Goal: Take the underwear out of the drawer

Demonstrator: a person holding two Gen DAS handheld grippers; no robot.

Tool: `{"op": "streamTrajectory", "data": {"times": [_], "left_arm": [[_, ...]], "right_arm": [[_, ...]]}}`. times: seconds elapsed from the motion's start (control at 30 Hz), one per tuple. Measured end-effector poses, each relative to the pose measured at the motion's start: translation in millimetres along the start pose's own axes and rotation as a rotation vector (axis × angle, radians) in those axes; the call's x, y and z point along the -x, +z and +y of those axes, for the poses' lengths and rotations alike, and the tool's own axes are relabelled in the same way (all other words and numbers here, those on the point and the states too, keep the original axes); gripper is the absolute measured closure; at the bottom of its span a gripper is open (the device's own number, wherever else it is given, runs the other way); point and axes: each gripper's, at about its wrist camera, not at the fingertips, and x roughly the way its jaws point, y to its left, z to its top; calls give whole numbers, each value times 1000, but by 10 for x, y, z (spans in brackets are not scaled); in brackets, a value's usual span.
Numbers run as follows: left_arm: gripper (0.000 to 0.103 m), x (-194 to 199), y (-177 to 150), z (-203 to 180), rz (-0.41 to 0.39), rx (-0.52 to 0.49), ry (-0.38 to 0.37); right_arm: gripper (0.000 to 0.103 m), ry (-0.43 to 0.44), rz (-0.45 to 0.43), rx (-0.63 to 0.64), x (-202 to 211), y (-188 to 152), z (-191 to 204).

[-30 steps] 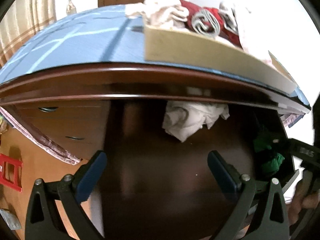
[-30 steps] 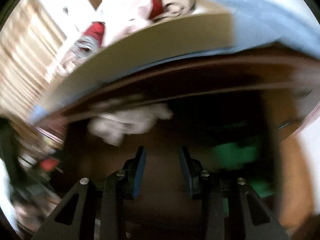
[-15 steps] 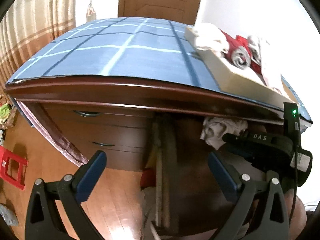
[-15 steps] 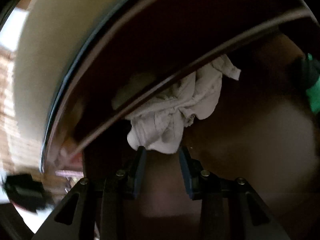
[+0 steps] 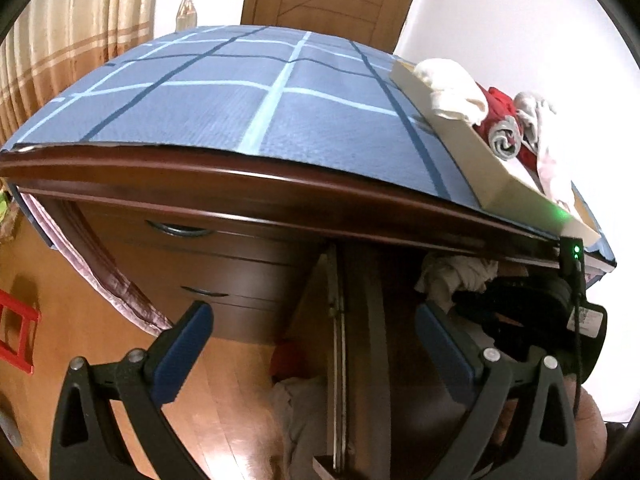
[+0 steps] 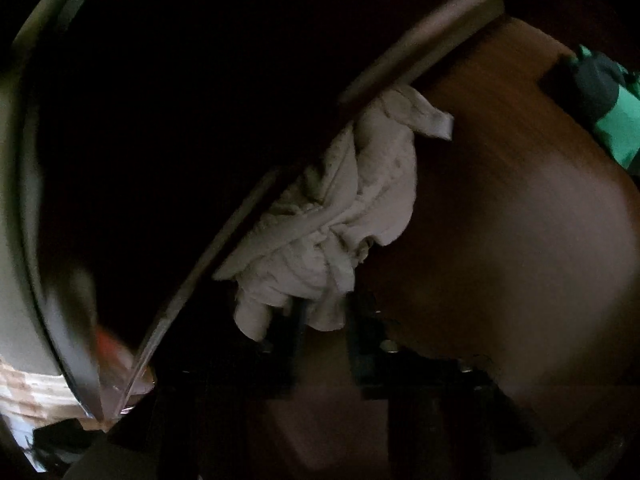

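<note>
Reaching into the dark open drawer [image 6: 520, 240], your right gripper [image 6: 324, 320] has its jaws closed on the lower edge of the white underwear [image 6: 340, 220]. Its back half disappears under the drawer's top rail, and the fingers are hard to see. Outside the drawer, your left gripper [image 5: 312, 344] is open and holds nothing.

Readable text: none in either view.
White label [image 5: 585, 317] on the right gripper's body: carries print, too small and blurred to read.
Green indicator light [image 5: 576, 249] on the black module above that label: lit, with no characters beside it.
Right wrist view: too dark for any lettering.
</note>
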Motion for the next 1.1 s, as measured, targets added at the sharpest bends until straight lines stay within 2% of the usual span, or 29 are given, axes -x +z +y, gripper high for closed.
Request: {"op": "streamTrajectory", "data": {"times": [0.1,0.3,0.5,0.63,0.73,0.8,0.97,1.1], "left_arm": [[1,-22,9,6,3,4,-11],[1,-33,11,4,6,4,-22],[1,-5,16,12,1,3,-21],[1,-9,20,-3,-3,1,-17],[1,-44,37,-26,4,-6,-4],[1,-61,54,-47,5,-5,-3],[1,-86,105,-97,-1,-23,8],[1,-137,134,-114,11,-18,2]], "right_arm": [[86,-3,14,-10,78,-2,-61],[86,11,-27,-28,284,-40,-155],[79,26,-1,-52,334,-17,-175],[65,52,-2,-70,510,-127,-246],[60,40,-42,-13,621,-129,-177],[60,31,-33,13,563,-156,-60],[60,-60,-18,11,480,-154,-65],[60,-87,3,-32,483,-99,-150]]}}
